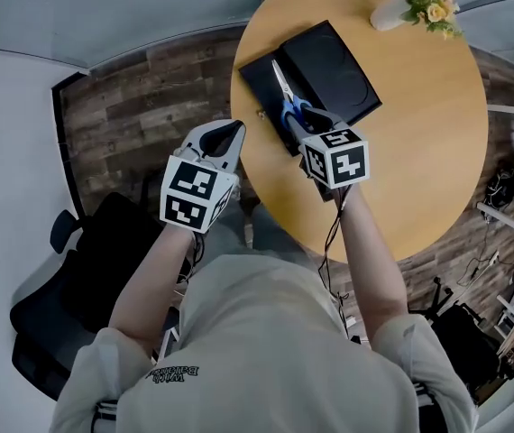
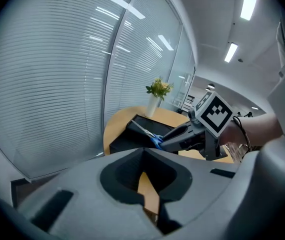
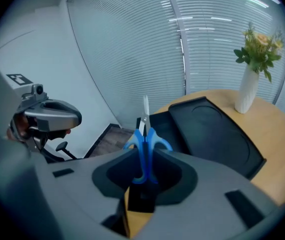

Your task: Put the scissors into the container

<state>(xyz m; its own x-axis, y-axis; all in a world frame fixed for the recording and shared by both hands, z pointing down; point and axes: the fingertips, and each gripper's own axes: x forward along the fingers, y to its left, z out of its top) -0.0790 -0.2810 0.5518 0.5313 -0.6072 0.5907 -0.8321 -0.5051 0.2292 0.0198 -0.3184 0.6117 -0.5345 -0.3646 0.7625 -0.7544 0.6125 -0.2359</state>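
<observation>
My right gripper (image 1: 307, 121) is shut on the blue handles of the scissors (image 1: 285, 96), whose silver blades point away over the black container (image 1: 334, 61) on the round wooden table (image 1: 419, 152). In the right gripper view the scissors (image 3: 144, 143) stand between the jaws, tips above the container's near-left part (image 3: 165, 126). My left gripper (image 1: 228, 133) hangs off the table's left edge over the floor, shut with nothing in it. The left gripper view shows the scissors (image 2: 153, 137) held by the right gripper (image 2: 182, 132) over the container (image 2: 132, 134).
A white vase with yellow flowers (image 1: 412, 2) stands at the table's far edge, behind the container. A black office chair (image 1: 68, 278) sits on the floor at the lower left. Window blinds (image 3: 207, 44) run beyond the table.
</observation>
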